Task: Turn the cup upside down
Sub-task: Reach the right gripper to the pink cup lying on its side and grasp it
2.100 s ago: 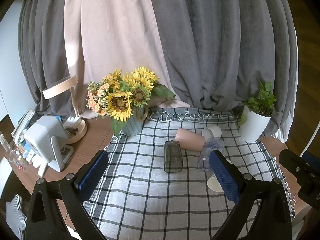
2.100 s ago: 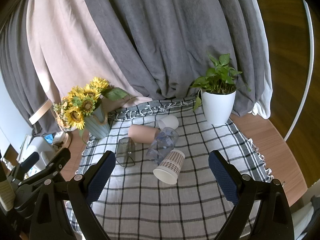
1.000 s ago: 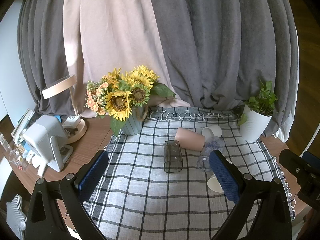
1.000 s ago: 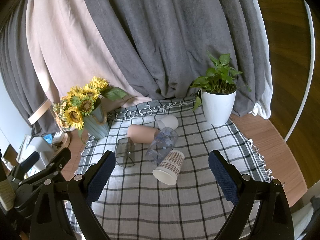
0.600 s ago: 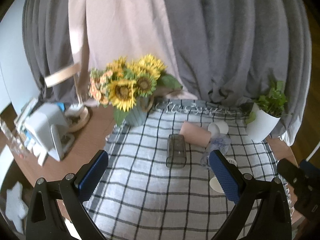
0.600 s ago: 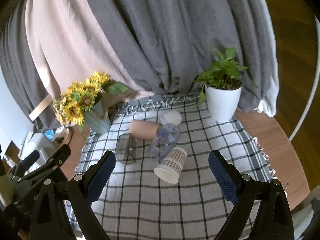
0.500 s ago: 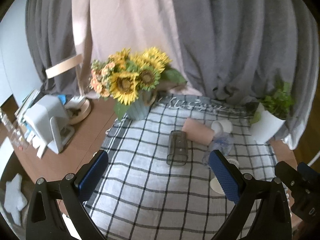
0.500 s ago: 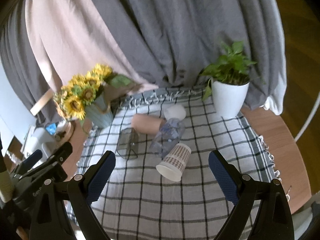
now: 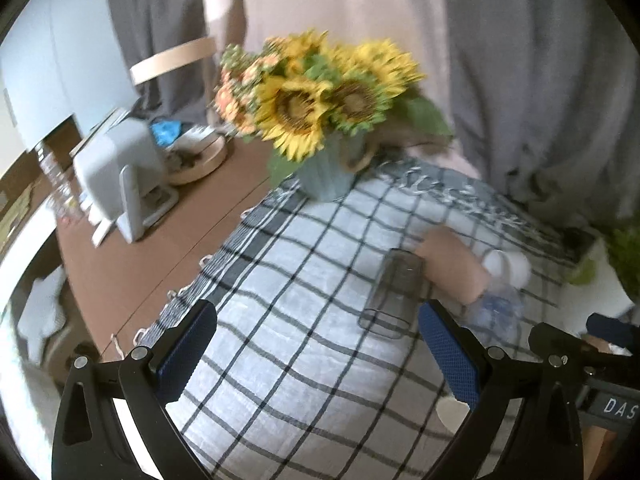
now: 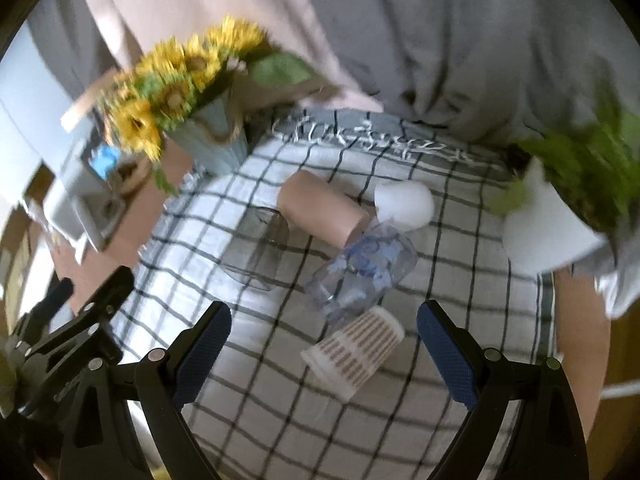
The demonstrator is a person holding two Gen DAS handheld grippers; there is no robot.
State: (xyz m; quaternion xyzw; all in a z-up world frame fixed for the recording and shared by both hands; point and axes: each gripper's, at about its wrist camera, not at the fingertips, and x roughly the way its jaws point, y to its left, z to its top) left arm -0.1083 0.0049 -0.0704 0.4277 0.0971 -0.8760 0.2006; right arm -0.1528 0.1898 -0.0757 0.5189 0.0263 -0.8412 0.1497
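Note:
Several cups lie on their sides on a checked cloth: a dark clear glass, a pink cup, a white cup, a clear tumbler with a blue print and a patterned paper cup. My right gripper is open, with the paper cup just ahead between its fingers. My left gripper is open and empty, with the dark glass beside its right finger.
A vase of sunflowers stands at the cloth's back left. A potted plant in a white pot stands at the back right. A white device and a round tray sit on the wooden table to the left. Curtains hang behind.
Both grippers have moved forward and down toward the cups, which now loom larger. The left view has swung leftward. The cups have not moved and both grippers stay open.

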